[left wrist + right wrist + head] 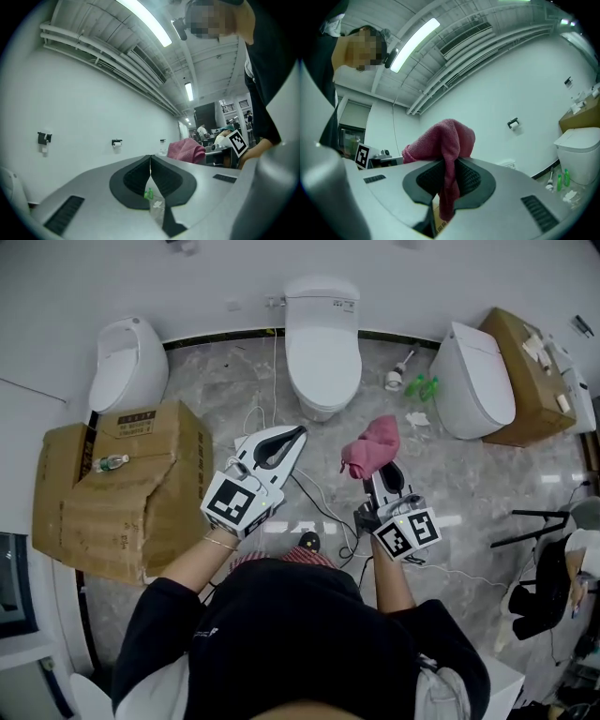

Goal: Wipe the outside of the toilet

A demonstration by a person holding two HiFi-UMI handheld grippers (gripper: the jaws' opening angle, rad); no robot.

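Two grippers: both are held up in front of the person at the lower centre of the head view. They are short of the fixtures, and neither touches porcelain.
Right gripper (387,468) (449,164): clenched on the pink cloth (373,446) (446,136). A bunched wad stands above the jaws and a tail hangs down between them. Gripped this way, the soft bulk probably leads so that cloth, not metal, meets the surface.
Left gripper (300,433) (150,157): jaws pressed together with nothing between them. Only a sliver of floor shows through the slit below the tips. It appears to be a spare hand carried alongside.
Toilet (323,343): white with its lid down, against the wall at the upper centre of the head view. It is straight ahead of both grippers and well apart from the cloth.
Neighbours: one white fixture at upper left (127,367) and one at upper right (475,381). Both grippers point at the middle one, so it is the likely target.
Clutter: a cardboard box (122,488) sits at the left. Green bottles (427,387) stand on the floor between the middle and right fixtures. A cable (323,507) lies on the floor below the grippers.
Stage: wiping has not begun. The cloth must first be carried forward and down to the lid or outer bowl.
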